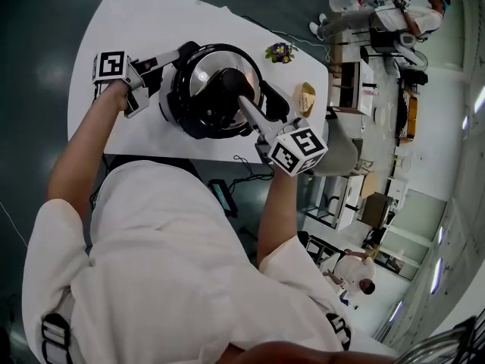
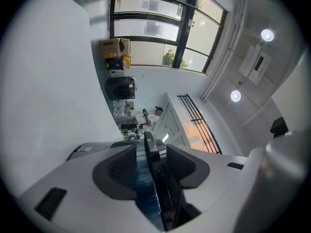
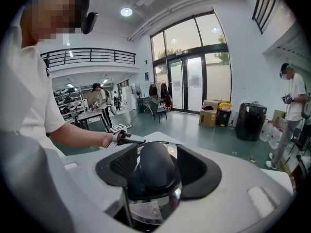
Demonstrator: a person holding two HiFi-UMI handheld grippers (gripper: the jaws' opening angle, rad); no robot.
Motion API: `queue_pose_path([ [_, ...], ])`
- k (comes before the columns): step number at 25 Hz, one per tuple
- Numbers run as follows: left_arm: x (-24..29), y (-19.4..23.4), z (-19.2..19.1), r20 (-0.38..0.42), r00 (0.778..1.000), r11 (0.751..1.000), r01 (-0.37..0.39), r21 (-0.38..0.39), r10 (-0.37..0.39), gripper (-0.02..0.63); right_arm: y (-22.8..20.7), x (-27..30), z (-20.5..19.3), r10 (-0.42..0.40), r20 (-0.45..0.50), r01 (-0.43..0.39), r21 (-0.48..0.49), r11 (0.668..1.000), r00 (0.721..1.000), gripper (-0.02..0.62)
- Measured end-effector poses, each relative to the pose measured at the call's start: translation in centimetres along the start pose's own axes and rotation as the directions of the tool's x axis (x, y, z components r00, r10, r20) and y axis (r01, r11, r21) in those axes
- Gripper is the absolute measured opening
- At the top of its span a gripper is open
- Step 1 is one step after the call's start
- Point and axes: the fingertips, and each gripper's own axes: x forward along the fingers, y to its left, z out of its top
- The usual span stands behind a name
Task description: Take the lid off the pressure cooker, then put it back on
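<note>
The black pressure cooker [image 1: 186, 120] stands on the white table [image 1: 121, 21], with its steel lid [image 1: 206, 67] sitting level on top. My right gripper [image 1: 241, 97] comes in from the lower right and is shut on the lid's black knob [image 3: 154, 161], whose sides fill the space between both pads. Polished lid [image 3: 150, 208] shows just under the knob. At the cooker's upper left, my left gripper [image 1: 180, 53] is open. The cooker's thin black side handle [image 2: 149, 147] lies between its jaws, with a gap showing beside the left pad [image 2: 119, 171].
A small flower ornament [image 1: 279, 51] and a tan object [image 1: 305, 97] lie on the table to the right of the cooker. A cable [image 1: 250, 165] hangs off the near table edge. Other people and work tables stand further off in the room.
</note>
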Motion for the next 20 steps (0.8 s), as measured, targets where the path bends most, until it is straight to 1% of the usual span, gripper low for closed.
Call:
queue_pose_path([
  [3, 0.3, 0.2, 0.0, 0.002, 1.0, 1.0, 0.0, -0.019, 0.0, 0.143, 0.3, 1.0, -0.9, 0.034, -0.072, -0.034, -0.004, 0.999, 0.997, 0.245],
  [5, 0.4, 0.1, 0.2, 0.005, 1.0, 1.0, 0.011, -0.026, -0.011, 0.142, 0.4, 1.5, -1.4, 0.038, -0.124, -0.042, -0.025, 0.999, 0.992, 0.246],
  [8, 0.6, -0.6, 0.3, 0.009, 0.999, 0.999, 0.044, -0.028, -0.044, 0.11, 0.3, 2.0, -2.1, 0.045, -0.2, -0.053, -0.037, 0.998, 0.979, 0.247],
  [10, 0.5, -0.8, 0.3, 0.013, 0.999, 0.998, 0.053, -0.028, -0.052, 0.083, 0.4, 2.2, -2.6, 0.05, -0.241, -0.061, -0.036, 0.997, 0.969, 0.248],
  [14, 0.3, -0.9, 0.2, 0.033, 0.998, 0.998, 0.059, -0.038, -0.058, 0.08, 0.6, 2.3, -2.7, 0.059, -0.296, -0.078, -0.055, 0.995, 0.954, 0.249],
  [17, 0.2, -0.9, 0.3, 0.049, 0.997, 0.996, 0.067, -0.058, -0.064, 0.078, 0.8, 2.4, -2.8, 0.071, -0.345, -0.103, -0.076, 0.992, 0.936, 0.249],
  [20, 0.2, -0.8, 0.3, 0.057, 0.996, 0.995, 0.069, -0.067, -0.065, 0.077, 0.9, 2.9, -3.0, 0.095, -0.418, -0.142, -0.083, 0.986, 0.903, 0.253],
])
